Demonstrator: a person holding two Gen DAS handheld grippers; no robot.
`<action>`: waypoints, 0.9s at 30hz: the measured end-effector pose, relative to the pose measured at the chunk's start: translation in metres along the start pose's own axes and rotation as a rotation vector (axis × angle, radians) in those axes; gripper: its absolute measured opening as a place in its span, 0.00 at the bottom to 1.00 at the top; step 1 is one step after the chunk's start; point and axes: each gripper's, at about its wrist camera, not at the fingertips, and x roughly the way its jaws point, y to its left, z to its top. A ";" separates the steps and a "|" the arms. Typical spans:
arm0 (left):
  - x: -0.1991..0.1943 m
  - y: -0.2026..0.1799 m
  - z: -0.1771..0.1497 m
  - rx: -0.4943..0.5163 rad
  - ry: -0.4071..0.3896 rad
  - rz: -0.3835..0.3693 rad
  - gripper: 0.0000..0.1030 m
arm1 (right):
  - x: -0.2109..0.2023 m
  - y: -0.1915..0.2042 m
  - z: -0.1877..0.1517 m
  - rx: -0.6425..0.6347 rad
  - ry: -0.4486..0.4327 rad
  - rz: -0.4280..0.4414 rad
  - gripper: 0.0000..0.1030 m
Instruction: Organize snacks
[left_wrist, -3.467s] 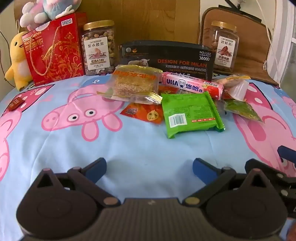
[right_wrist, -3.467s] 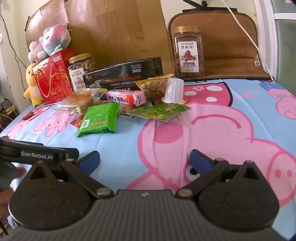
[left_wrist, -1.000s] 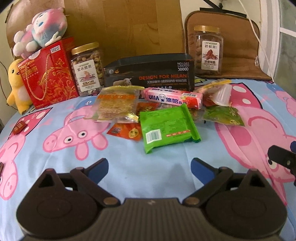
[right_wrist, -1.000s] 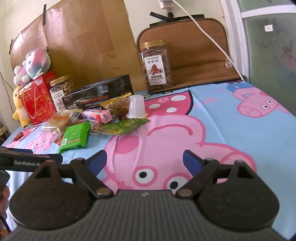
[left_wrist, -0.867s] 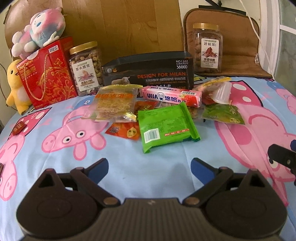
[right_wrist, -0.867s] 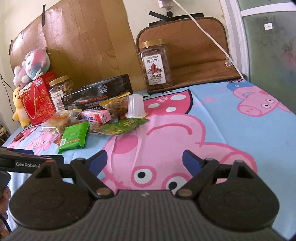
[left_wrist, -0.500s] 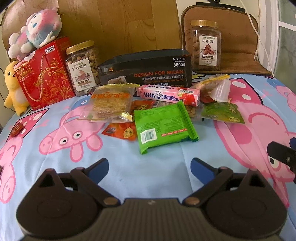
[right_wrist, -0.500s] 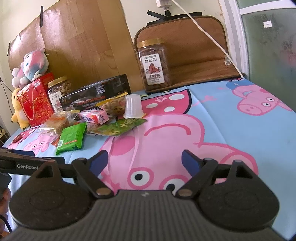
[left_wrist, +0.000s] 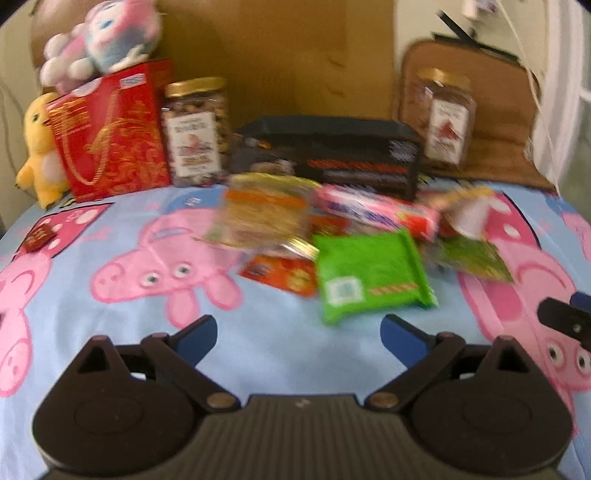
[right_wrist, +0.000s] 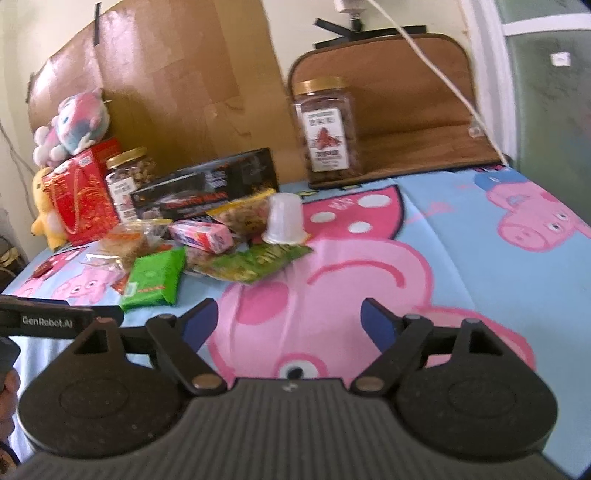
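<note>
The right claw (right_wrist: 288, 325) has narrowed, still empty; left claw (left_wrist: 298, 332) wide, empty, its body (right_wrist: 55, 320) marked "GenRobot.AI".

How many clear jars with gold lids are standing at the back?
2. One jar of nuts stands beside the red gift box at the left; the other jar stands at the right, against the brown cushion. None seems hidden.

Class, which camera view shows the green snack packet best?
The left wrist view: the green snack packet lies near and central, top face showing, though blurred. The right wrist view shows it smaller, off to the left, foreshortened.
</note>
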 end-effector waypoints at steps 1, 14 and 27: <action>0.000 0.008 0.003 -0.014 -0.009 -0.004 0.95 | 0.002 0.001 0.004 -0.003 0.007 0.022 0.77; 0.048 0.052 0.021 -0.220 0.119 -0.392 0.59 | 0.069 0.059 0.033 -0.117 0.177 0.263 0.70; 0.050 0.043 0.024 -0.191 0.086 -0.460 0.33 | 0.084 0.089 0.021 -0.246 0.192 0.293 0.41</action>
